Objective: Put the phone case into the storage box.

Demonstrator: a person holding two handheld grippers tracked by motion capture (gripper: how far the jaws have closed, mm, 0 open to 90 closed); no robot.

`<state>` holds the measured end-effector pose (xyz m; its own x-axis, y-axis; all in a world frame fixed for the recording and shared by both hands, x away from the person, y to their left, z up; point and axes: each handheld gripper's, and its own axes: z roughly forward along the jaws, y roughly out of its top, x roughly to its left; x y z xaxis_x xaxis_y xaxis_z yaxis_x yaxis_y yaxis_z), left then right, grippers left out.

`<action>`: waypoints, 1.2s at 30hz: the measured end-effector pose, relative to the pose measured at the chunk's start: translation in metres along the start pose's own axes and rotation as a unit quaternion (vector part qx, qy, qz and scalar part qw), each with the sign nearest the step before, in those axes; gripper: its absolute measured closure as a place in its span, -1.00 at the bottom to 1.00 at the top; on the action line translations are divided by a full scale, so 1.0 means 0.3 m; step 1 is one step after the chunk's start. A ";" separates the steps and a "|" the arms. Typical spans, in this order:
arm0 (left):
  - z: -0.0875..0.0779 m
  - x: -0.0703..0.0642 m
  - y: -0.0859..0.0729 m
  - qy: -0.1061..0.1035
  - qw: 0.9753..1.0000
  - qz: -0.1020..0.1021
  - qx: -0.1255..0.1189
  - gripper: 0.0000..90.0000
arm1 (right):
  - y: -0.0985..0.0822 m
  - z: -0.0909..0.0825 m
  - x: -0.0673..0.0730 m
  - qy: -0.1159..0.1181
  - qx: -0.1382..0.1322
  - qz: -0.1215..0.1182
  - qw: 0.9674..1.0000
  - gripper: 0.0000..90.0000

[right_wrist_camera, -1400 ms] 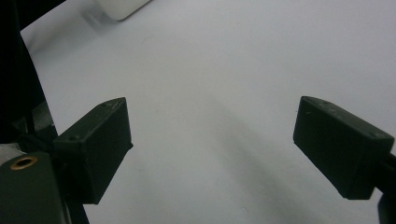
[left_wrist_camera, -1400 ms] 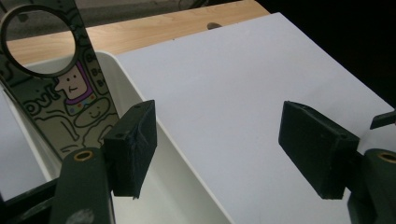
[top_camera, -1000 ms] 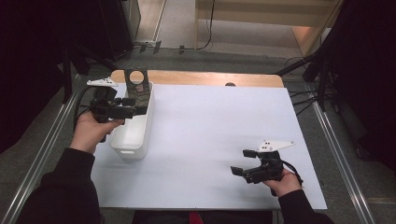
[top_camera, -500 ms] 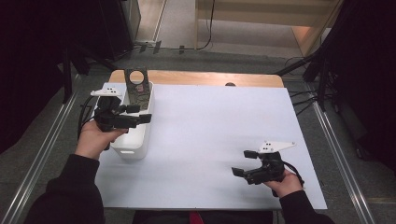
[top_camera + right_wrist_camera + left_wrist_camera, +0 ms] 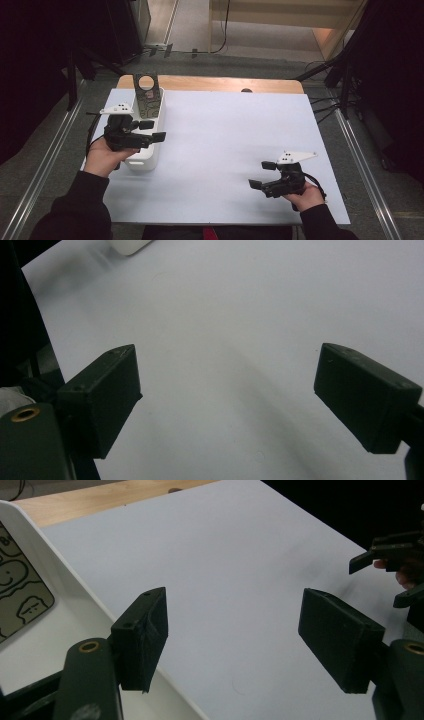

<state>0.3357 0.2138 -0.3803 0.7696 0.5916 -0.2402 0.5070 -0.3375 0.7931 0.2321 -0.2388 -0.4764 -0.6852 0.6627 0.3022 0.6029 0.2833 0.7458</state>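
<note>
Hovering wide-jawed and empty over the white bin (image 5: 145,150) at the table's left edge, the left gripper (image 5: 152,131) is judged mid-approach, a descent onto the rim being needed next; the right gripper (image 5: 262,175) rests open, well apart.

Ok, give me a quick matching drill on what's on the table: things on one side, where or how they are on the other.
Things:
1. left gripper
2. right gripper
3. dark card
4. white bin

States:
A. leans upright in the bin's far end
B. open over bare white sheet, near right
C. open above the bin
D. stands on the sheet's left side

Pairs: 1-C, 2-B, 3-A, 4-D
</note>
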 end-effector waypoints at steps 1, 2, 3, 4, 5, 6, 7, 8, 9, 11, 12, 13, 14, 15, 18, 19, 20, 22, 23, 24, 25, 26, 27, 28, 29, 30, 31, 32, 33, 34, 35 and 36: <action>0.000 -0.001 -0.003 -0.002 1.000 -0.001 -0.001 -0.38 | 0.000 0.000 0.000 0.000 0.001 0.000 1.000 -0.77; -0.001 -0.004 -0.007 -0.003 1.000 -0.001 -0.002 -0.38 | 0.000 0.000 0.000 0.000 0.001 0.001 1.000 -0.77; -0.001 -0.006 -0.012 -0.004 1.000 0.002 -0.003 -0.38 | 0.000 0.000 0.000 0.000 0.001 0.000 1.000 -0.77; -0.001 -0.009 -0.016 -0.005 1.000 0.001 -0.004 -0.38 | 0.000 0.000 0.000 0.000 0.001 0.001 1.000 -0.77; -0.001 -0.012 -0.019 -0.005 1.000 0.004 -0.003 -0.38 | 0.000 0.000 0.000 0.000 0.001 0.001 1.000 -0.77; -0.001 -0.015 -0.024 -0.006 1.000 0.006 -0.003 -0.38 | 0.000 0.000 0.000 0.000 0.001 0.001 1.000 -0.77; -0.001 -0.018 -0.027 -0.007 1.000 0.008 -0.002 -0.38 | 0.000 0.000 -0.001 0.000 0.001 0.001 1.000 -0.77; 0.000 -0.021 -0.032 -0.007 1.000 0.009 -0.004 -0.38 | 0.000 0.000 -0.001 0.000 0.001 0.001 1.000 -0.77; 0.000 -0.024 -0.036 -0.008 1.000 0.010 -0.002 -0.38 | 0.000 0.000 -0.001 0.000 0.001 0.000 1.000 -0.77; 0.003 -0.030 -0.045 -0.007 1.000 0.012 -0.002 -0.38 | 0.000 0.000 -0.001 0.000 0.001 0.000 1.000 -0.77; 0.004 -0.033 -0.049 -0.008 1.000 0.013 -0.001 -0.38 | 0.000 0.000 -0.001 0.000 0.001 0.000 1.000 -0.77; 0.005 -0.035 -0.053 -0.009 1.000 0.014 0.000 -0.38 | 0.000 0.000 -0.001 0.000 0.001 0.001 1.000 -0.77; 0.006 -0.038 -0.056 -0.009 1.000 0.015 -0.001 -0.38 | 0.000 0.000 -0.001 0.000 0.001 0.001 1.000 -0.77; 0.007 -0.040 -0.059 -0.011 1.000 0.016 -0.001 -0.38 | 0.000 0.000 -0.001 0.000 0.001 0.001 1.000 -0.77; 0.010 -0.046 -0.066 -0.014 1.000 0.017 -0.002 -0.38 | 0.000 0.001 -0.001 0.000 0.002 0.001 1.000 -0.77; 0.012 -0.048 -0.069 -0.016 1.000 0.019 -0.002 -0.38 | -0.001 0.001 -0.001 0.000 0.003 0.001 1.000 -0.77; 0.013 -0.051 -0.072 -0.017 1.000 0.022 -0.001 -0.38 | -0.001 0.001 -0.001 0.000 0.002 0.001 1.000 -0.77; 0.015 -0.057 -0.076 -0.022 0.999 0.023 0.000 -0.38 | -0.001 0.001 -0.001 0.000 0.002 0.002 1.000 -0.77; 0.014 -0.060 -0.078 -0.023 0.999 0.024 -0.002 -0.39 | -0.001 0.000 -0.001 0.000 0.002 0.003 1.000 -0.77; 0.015 -0.063 -0.080 -0.024 0.999 0.028 -0.005 -0.39 | -0.001 0.000 -0.001 0.000 0.002 0.004 1.000 -0.77; 0.015 -0.066 -0.082 -0.023 0.999 0.031 -0.006 -0.39 | -0.001 0.000 -0.001 0.000 0.003 0.004 1.000 -0.77; 0.016 -0.069 -0.085 -0.025 0.999 0.033 -0.006 -0.39 | -0.001 0.000 -0.001 0.000 0.003 0.006 1.000 -0.77; 0.018 -0.070 -0.087 -0.028 0.999 0.034 -0.005 -0.40 | -0.001 0.000 -0.001 0.000 0.003 0.006 1.000 -0.77; 0.021 -0.071 -0.090 -0.034 0.999 0.036 -0.006 -0.48 | -0.001 0.000 -0.001 0.000 0.003 0.005 1.000 -0.77; 0.025 -0.073 -0.093 -0.041 0.999 0.034 -0.007 -0.54 | -0.001 0.000 -0.002 -0.001 0.003 0.005 1.000 -0.77; 0.028 -0.077 -0.096 -0.047 0.998 0.036 -0.006 -0.56 | -0.001 0.001 -0.002 0.000 0.003 0.005 1.000 -0.77; 0.030 -0.079 -0.098 -0.048 0.998 0.040 -0.006 -0.60 | -0.001 0.001 -0.002 -0.001 0.003 0.005 1.000 -0.77; 0.034 -0.083 -0.101 -0.050 0.998 0.045 -0.005 -0.63 | -0.001 0.001 -0.002 0.000 0.003 0.005 1.000 -0.77; 0.037 -0.087 -0.104 -0.055 0.997 0.049 -0.004 -0.64 | -0.001 0.001 -0.002 0.000 0.004 0.006 1.000 -0.77; 0.039 -0.090 -0.106 -0.055 0.997 0.051 -0.004 -0.64 | -0.001 0.002 -0.002 0.001 0.004 0.005 1.000 -0.77; 0.041 -0.092 -0.109 -0.056 0.997 0.054 -0.001 -0.64 | -0.001 0.001 -0.002 0.000 0.005 0.005 1.000 -0.77; 0.045 -0.095 -0.113 -0.054 0.997 0.055 0.001 -0.64 | -0.001 0.002 -0.001 0.000 0.004 0.005 1.000 -0.77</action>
<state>0.3019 0.1985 -0.4079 0.8581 0.4684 -0.2103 0.4177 -0.3986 0.8165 0.2323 -0.2389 -0.4770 -0.6792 0.6651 0.3102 0.6135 0.2826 0.7374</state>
